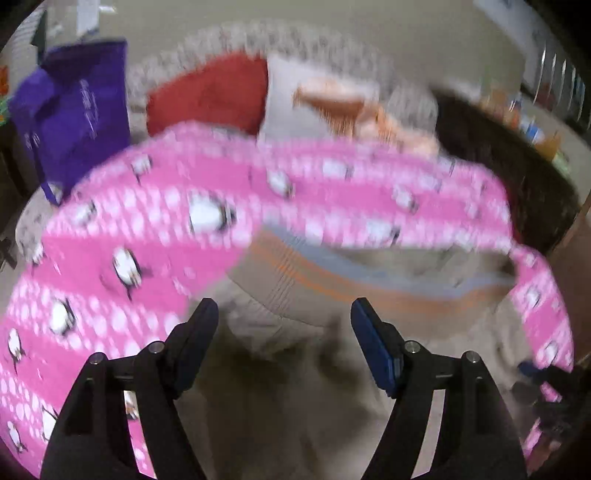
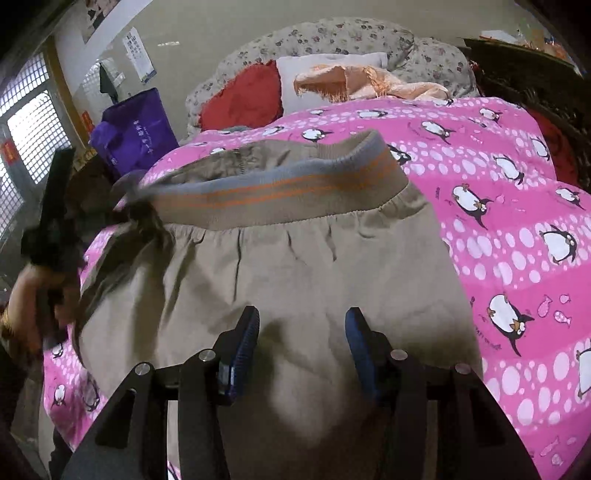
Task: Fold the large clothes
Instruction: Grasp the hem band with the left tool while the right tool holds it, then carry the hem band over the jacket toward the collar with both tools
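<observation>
A khaki garment (image 2: 295, 258) with a grey and orange striped ribbed band (image 2: 277, 195) lies spread on a pink penguin bedspread (image 2: 498, 221). My right gripper (image 2: 303, 317) hovers over the garment's lower part, jaws apart, with no fabric pinched between the blue pads. My left gripper (image 1: 284, 310) is open above the same khaki garment (image 1: 295, 387), below the band (image 1: 369, 273); this view is motion-blurred. In the right wrist view the left gripper (image 2: 51, 240) and a hand show blurred at the garment's left edge, where the fabric is bunched and dark.
A purple bag (image 2: 136, 129) stands left of the bed. At the head lie a red pillow (image 2: 243, 96), a white pillow with a peach cloth (image 2: 351, 81) and a floral quilt (image 2: 332, 33). Dark wooden furniture (image 2: 517, 70) runs along the right. A barred window (image 2: 33, 125) is at left.
</observation>
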Available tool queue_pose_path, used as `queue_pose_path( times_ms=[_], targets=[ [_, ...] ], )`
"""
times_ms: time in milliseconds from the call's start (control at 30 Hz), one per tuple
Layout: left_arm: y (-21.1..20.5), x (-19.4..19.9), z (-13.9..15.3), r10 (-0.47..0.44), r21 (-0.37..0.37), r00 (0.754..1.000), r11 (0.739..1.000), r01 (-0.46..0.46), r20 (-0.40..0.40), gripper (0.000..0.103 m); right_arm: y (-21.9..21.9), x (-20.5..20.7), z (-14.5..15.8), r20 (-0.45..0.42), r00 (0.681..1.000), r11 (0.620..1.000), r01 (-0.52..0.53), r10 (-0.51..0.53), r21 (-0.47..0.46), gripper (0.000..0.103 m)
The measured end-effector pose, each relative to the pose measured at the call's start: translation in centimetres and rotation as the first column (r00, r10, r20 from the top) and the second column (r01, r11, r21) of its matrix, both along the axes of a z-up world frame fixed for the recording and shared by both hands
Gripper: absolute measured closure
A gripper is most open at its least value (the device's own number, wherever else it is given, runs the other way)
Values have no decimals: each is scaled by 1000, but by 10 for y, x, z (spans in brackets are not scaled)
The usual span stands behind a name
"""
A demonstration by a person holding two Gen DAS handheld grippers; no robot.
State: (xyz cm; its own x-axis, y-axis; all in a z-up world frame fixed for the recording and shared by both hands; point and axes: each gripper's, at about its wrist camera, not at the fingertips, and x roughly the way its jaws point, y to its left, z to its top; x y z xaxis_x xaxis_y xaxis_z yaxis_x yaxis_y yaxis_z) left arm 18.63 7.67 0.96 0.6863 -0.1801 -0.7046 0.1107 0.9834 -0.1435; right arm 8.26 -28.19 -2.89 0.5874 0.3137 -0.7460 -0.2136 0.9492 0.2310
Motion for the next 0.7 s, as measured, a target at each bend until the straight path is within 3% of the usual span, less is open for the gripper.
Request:
queue_pose_path(
  times_ms=[100, 167, 267, 300, 367, 433, 467, 533, 700],
  targets=[
    [0, -14, 9, -7, -35, 999, 999, 8, 46, 28, 1, -2, 8, 19, 1000, 1000, -7, 7, 2, 53],
    [-7, -16, -3, -38, -47, 999, 998, 38, 8, 28, 5, -3, 14, 38, 999, 1000, -11, 11, -5, 55],
    [-20, -17, -33, -57, 21, 998, 998, 58, -32, 28, 20, -3, 20, 79, 997, 998, 10, -4, -68, 54],
    [-21, -16, -50, -42, 95, 999, 994, 45, -32, 28, 23, -3, 17, 76, 997, 996, 6, 1, -86, 54],
    [-14, -19, -74, 14, 162, 998, 987, -4, -57, 28, 24, 1, -1, 34, 999, 985, 10, -4, -171, 54],
    [7, -31, -97, 31, 107, 997, 994, -24, -65, 27, 12, 9, -30, -35, 999, 970, 24, -33, -240, 55],
    [16, -40, -99, 33, 61, 999, 998, -31, -33, 28, -1, 14, -50, -85, 996, 979, 5, -23, -203, 55],
    [20, -46, -98, 58, 52, 998, 997, -57, -15, 28, -17, 11, -58, -39, 999, 991, -17, 12, -135, 53],
    [15, -53, -97, 51, 81, 998, 996, -48, -30, 27, -19, 15, -49, -56, 998, 989, -11, 3, -145, 52]
  ],
)
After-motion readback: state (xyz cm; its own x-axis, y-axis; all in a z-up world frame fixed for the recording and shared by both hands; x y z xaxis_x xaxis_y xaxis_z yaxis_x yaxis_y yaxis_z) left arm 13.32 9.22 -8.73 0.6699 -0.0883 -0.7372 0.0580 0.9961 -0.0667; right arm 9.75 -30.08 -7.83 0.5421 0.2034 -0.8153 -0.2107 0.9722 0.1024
